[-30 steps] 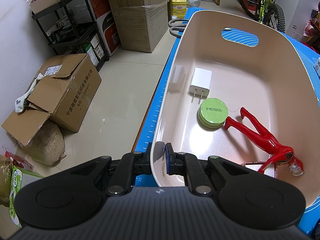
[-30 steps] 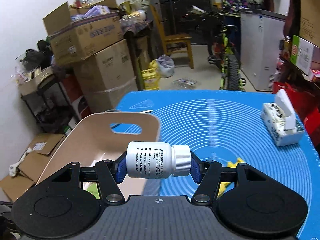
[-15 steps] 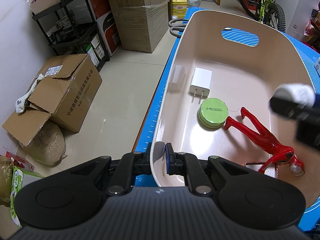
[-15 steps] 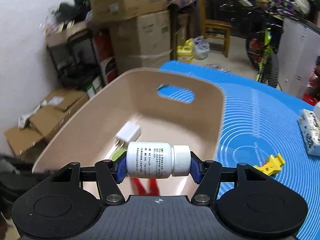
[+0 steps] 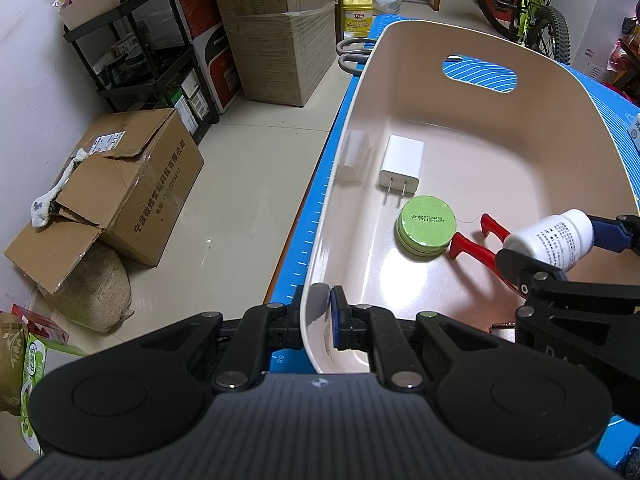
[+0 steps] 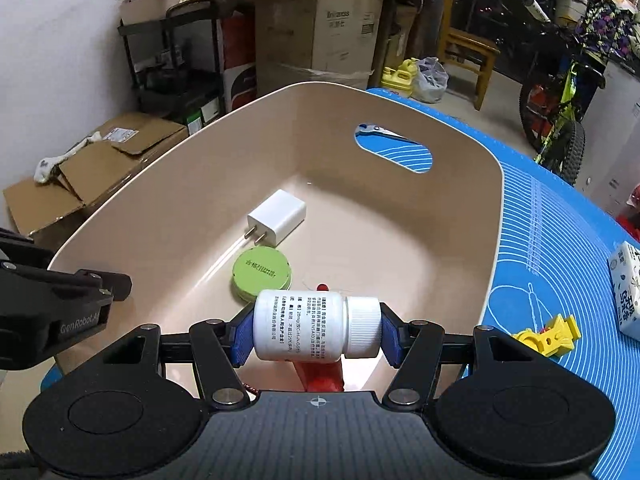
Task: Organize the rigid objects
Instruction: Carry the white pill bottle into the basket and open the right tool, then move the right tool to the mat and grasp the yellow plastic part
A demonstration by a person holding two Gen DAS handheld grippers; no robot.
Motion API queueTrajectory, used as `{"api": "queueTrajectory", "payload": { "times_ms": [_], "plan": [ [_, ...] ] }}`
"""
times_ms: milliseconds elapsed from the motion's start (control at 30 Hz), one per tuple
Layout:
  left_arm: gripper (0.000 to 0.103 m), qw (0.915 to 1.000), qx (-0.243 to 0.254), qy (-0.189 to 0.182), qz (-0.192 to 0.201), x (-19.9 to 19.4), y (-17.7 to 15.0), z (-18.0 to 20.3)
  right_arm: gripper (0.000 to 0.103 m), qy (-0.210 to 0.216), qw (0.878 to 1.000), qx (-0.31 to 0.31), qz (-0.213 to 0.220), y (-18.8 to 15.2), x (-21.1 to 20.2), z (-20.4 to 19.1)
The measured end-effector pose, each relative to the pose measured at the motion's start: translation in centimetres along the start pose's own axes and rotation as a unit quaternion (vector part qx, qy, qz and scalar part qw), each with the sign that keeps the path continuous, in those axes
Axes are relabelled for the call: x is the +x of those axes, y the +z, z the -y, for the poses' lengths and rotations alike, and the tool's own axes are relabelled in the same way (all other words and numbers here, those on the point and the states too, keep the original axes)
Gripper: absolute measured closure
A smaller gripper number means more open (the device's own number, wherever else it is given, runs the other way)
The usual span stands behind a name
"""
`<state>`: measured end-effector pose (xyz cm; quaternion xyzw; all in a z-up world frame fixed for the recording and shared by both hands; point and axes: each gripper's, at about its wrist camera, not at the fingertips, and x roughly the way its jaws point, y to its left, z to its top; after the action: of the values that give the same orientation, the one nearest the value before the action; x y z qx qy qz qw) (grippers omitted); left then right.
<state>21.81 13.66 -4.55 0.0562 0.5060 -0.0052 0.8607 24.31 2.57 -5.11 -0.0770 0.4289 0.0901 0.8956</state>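
A beige bin (image 5: 472,80) (image 6: 440,128) stands on the blue mat. Inside lie a white charger (image 5: 402,162) (image 6: 278,218), a green round tin (image 5: 426,224) (image 6: 262,274) and a red figure (image 5: 468,246) (image 6: 322,376), partly hidden. My left gripper (image 5: 320,320) is shut on the bin's near wall. My right gripper (image 6: 316,330) is shut on a white pill bottle (image 6: 316,330) (image 5: 554,238), held sideways above the bin's inside, over the red figure.
On the mat right of the bin lie a yellow toy (image 6: 550,332) and a tissue pack (image 6: 628,284). Scissors (image 5: 352,54) lie beyond the bin's far wall. Cardboard boxes (image 5: 120,184), a black shelf (image 5: 140,60) and a bicycle (image 6: 560,92) stand on the floor around.
My right gripper has carried the pill bottle from the mat side to over the bin's inside and lower. The left gripper has kept its hold on the bin wall.
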Motion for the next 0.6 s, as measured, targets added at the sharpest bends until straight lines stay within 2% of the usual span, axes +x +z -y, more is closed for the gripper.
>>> {"api": "queueTrajectory", "payload": {
  "times_ms": [67,267,600],
  "plan": [
    [0.089,1.0000,0.000,0.000,0.000,0.0,0.0,0.0,0.034,0.000,1.000,0.003,0.002,-0.1,-0.2,0.2],
    [0.089,1.0000,0.001,0.000,0.000,0.0,0.0,0.0,0.029,0.009,0.999,0.038,0.017,0.3,-1.4,2.1],
    [0.089,1.0000,0.000,0.000,0.000,0.0,0.0,0.0,0.024,0.004,0.992,0.097,0.083,1.6,-5.7,7.2]
  ]
}}
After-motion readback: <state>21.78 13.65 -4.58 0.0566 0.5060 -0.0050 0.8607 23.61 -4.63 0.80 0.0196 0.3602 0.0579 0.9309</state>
